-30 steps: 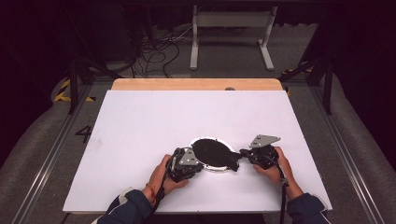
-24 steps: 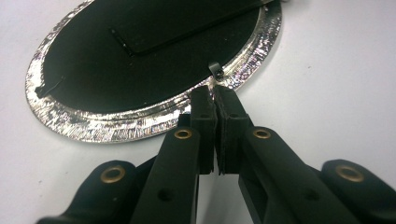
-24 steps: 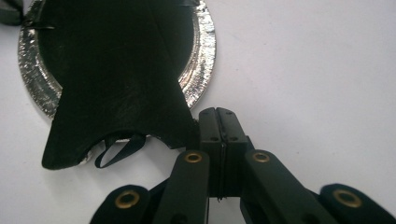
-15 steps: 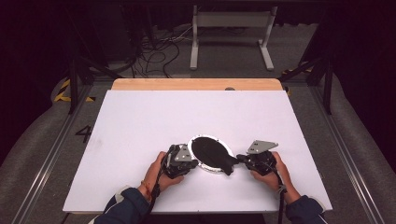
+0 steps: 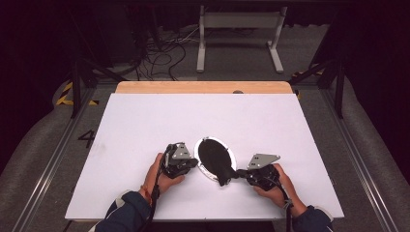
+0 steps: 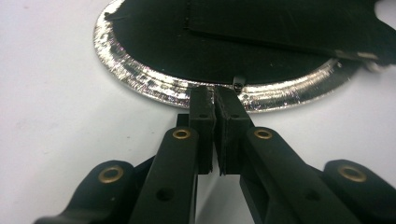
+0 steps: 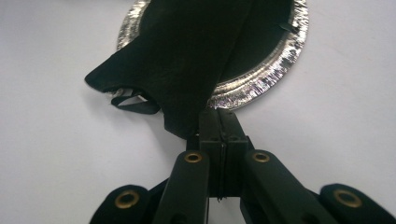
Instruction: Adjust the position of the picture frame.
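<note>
Moved: both hands and the plate drift toward the near edge of the surface [image 5: 145, 121].
Left gripper [image 6: 214, 100]: fingers together, pinching the silver foil plate [image 6: 140, 79] at its rim.
Right gripper [image 7: 219, 122]: fingers clamped on the black cloth [image 7: 191, 60], which drapes over the plate's rim.
Risk: a harder right pull likely drags the light plate, or its thin rim slips free or buckles.

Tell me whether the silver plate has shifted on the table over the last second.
Yes. The silver plate has slid slightly toward the near edge of the white table in the high view, together with both hand-held grippers.
</note>
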